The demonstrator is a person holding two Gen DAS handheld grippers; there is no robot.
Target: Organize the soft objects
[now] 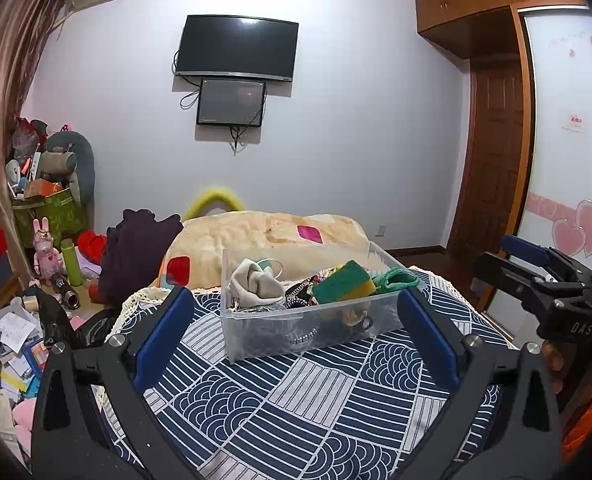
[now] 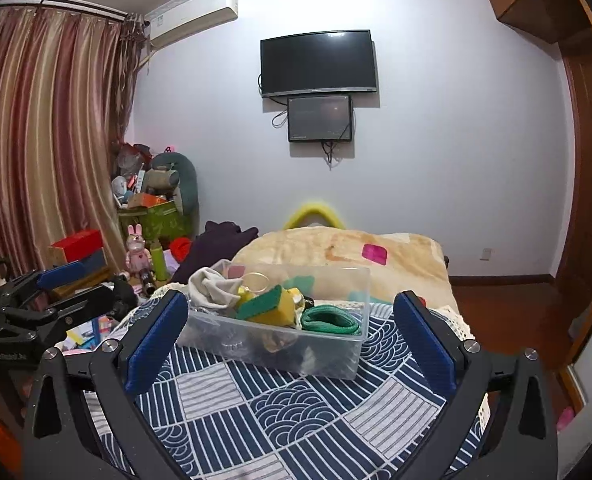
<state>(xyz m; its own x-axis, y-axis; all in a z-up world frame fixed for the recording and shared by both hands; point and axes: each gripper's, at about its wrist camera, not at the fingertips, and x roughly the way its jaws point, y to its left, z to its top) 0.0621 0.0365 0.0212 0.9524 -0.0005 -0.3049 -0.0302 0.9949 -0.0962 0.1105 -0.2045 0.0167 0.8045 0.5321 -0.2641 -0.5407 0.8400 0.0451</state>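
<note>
The left gripper hangs with its blue pads spread wide, holding nothing; the right gripper is likewise agape and empty. Between each pair of fingers, at twelve o'clock, a clear plastic bin sits on the blue patterned cloth. Inside lie a beige sock at ten o'clock, a green-and-yellow sponge in the middle, and a green cord at two o'clock. Beyond, a beige blanket and a wall-mounted television.
</note>
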